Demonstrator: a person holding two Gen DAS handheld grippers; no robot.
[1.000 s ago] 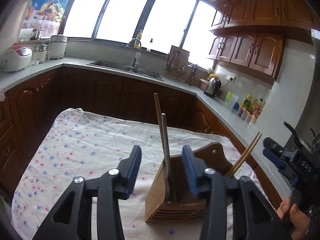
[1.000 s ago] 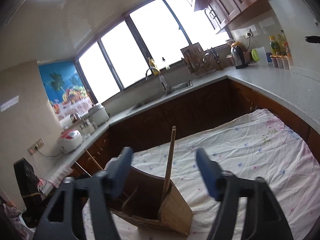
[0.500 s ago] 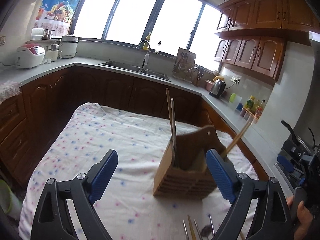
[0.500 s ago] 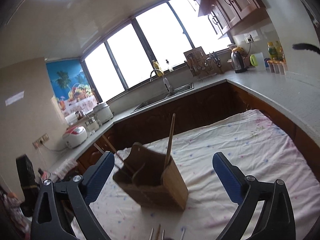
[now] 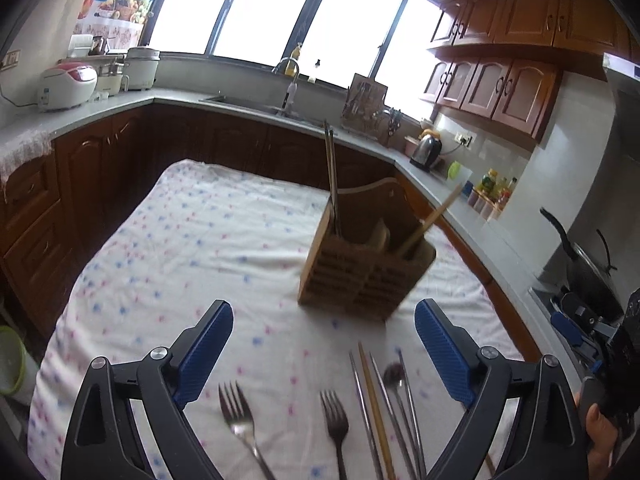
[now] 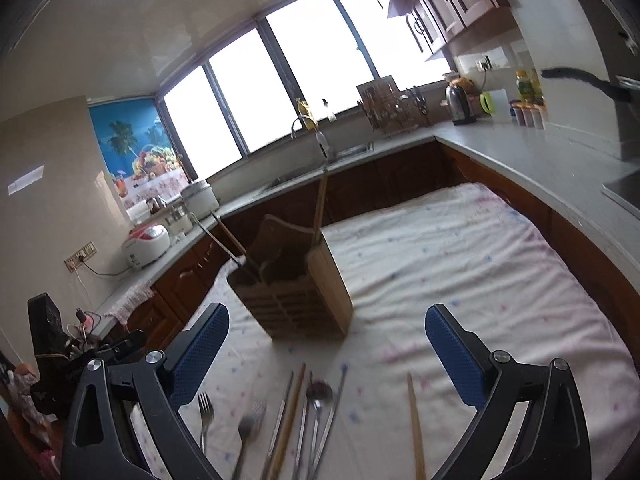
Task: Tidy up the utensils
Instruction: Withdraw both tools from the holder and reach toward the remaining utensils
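A wooden utensil holder (image 5: 366, 276) (image 6: 296, 300) stands on the flowered tablecloth (image 5: 180, 240). Chopsticks (image 5: 331, 176) stand upright in it and a wooden one (image 5: 434, 216) leans out. Near the front edge lie two forks (image 5: 236, 412) (image 5: 335, 420), a bundle of chopsticks (image 5: 374, 408) and a spoon (image 5: 394, 372). A lone wooden chopstick (image 6: 414, 420) lies off to the right. My left gripper (image 5: 323, 320) is open and empty, short of the holder and above the loose utensils. My right gripper (image 6: 327, 320) is open and empty too, over the spoon (image 6: 319, 394).
Dark wooden cabinets and a grey counter (image 5: 248, 100) with a sink wrap around the table. A rice cooker (image 5: 66, 84) and a kettle (image 5: 426, 148) stand on it. A green bin (image 5: 10, 364) sits on the floor to the left. A hand (image 5: 596, 432) shows at the right edge.
Both grippers have drawn back from the holder while their jaws spread wide. The chopsticks they flanked stay standing in the holder. The loose utensils at the front have come into view.
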